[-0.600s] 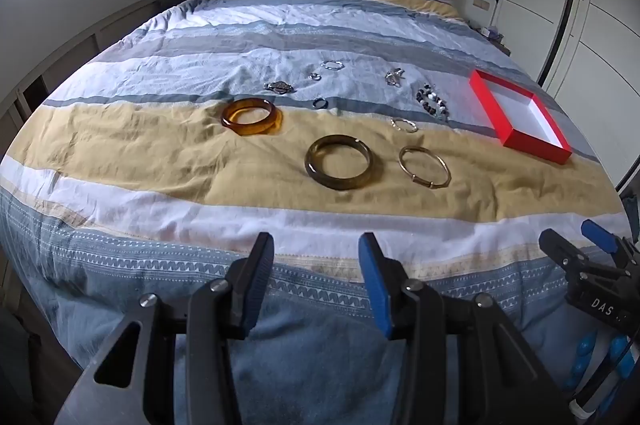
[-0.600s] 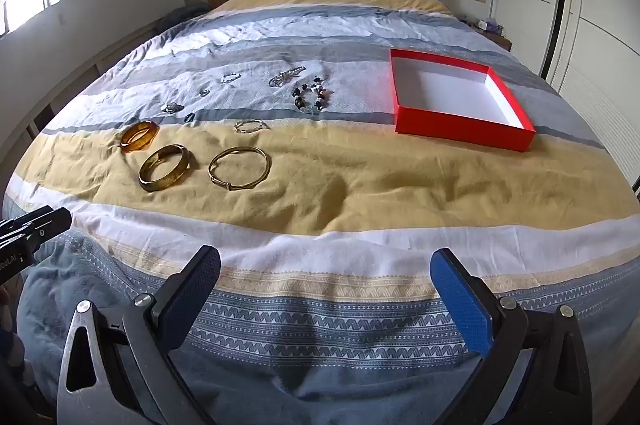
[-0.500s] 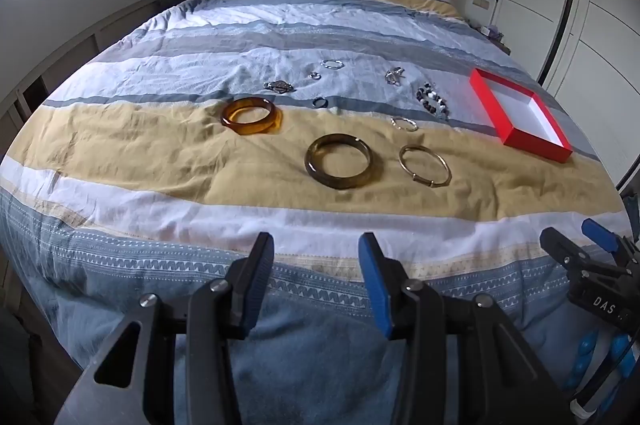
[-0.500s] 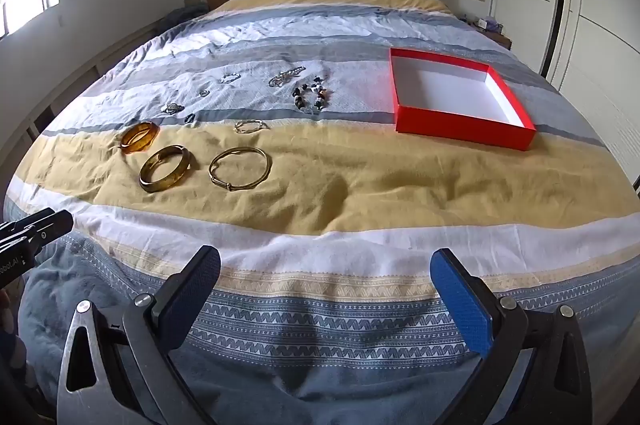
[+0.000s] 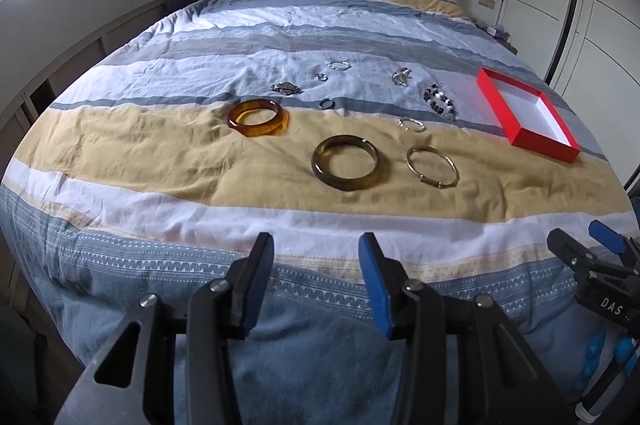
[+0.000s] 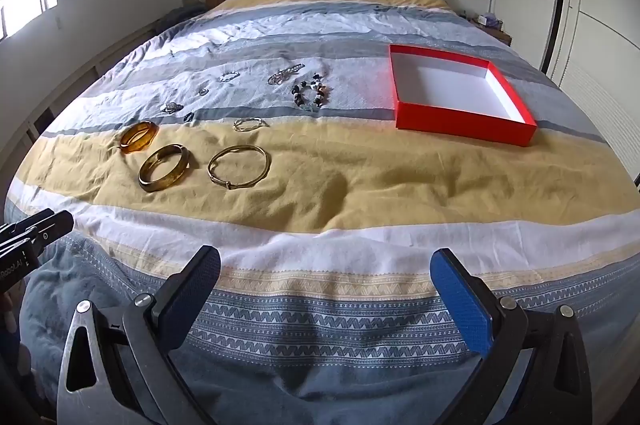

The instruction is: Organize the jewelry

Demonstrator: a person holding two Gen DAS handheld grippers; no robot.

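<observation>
With nothing picked up yet, both grippers hang over the near edge of the bed (image 5: 120, 153), tipped down toward the quilt. Left gripper (image 5: 316, 279): jaws partly apart, nothing between them. Right gripper (image 6: 326, 291): jaws spread wide, also empty.

Key relation: the jewelry lies ahead of both grippers, well apart from the tips. From the left gripper the dark bangle (image 5: 346, 162) sits almost straight ahead, the gold bangle (image 5: 432, 167) ahead and slightly right, the amber bangle (image 5: 256, 117) ahead-left and further out. From the right gripper all the bangles are ahead and off to the left, while the red box (image 6: 460, 97), open and empty, is ahead-right. So I judge the left hand nearer the bangles, the right nearer the box. Rings lie flat, no long axis to align. Small chains and the beaded bracelet (image 6: 310, 93) lie beyond the bangles.

Writing: "DAS" on the other gripper's body in the left view; "RoboLAI", roughly, partly cut off, in the right view.
</observation>
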